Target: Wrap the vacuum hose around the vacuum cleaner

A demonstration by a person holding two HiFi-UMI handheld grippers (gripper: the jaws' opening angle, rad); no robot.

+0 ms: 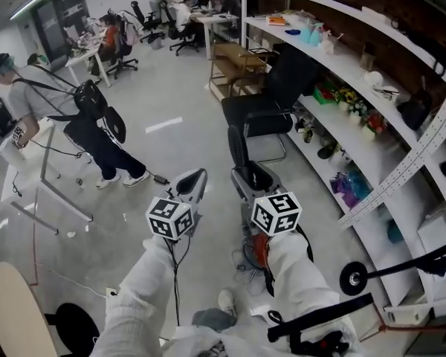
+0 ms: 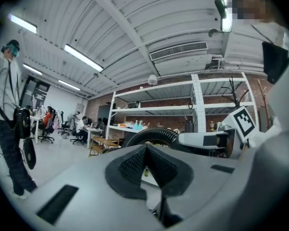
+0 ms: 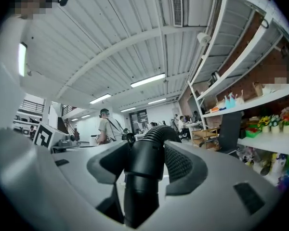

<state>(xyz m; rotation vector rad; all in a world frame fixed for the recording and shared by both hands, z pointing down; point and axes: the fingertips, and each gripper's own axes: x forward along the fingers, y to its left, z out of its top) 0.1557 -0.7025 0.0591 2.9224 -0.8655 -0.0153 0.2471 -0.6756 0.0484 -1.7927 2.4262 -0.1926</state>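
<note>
Black vacuum hose clamped in right gripper; left gripper closed, empty; office chair ahead.

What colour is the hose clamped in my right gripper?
Black. The vacuum hose shows best in the right gripper view, clamped between its jaws.

The right gripper clamps a black vacuum hose between its jaws, the dark ribbed pads pressed against the hose's smooth cuff on either side. Above the cuff, the corrugated length arches up and away to the right. Beyond it, a person in a cap and shoulder straps stands in a bright open office under a long ceiling light. On the right, white shelving holds bottles and flowers, with a black office chair standing just beside it. More people sit at desks far behind.
</note>
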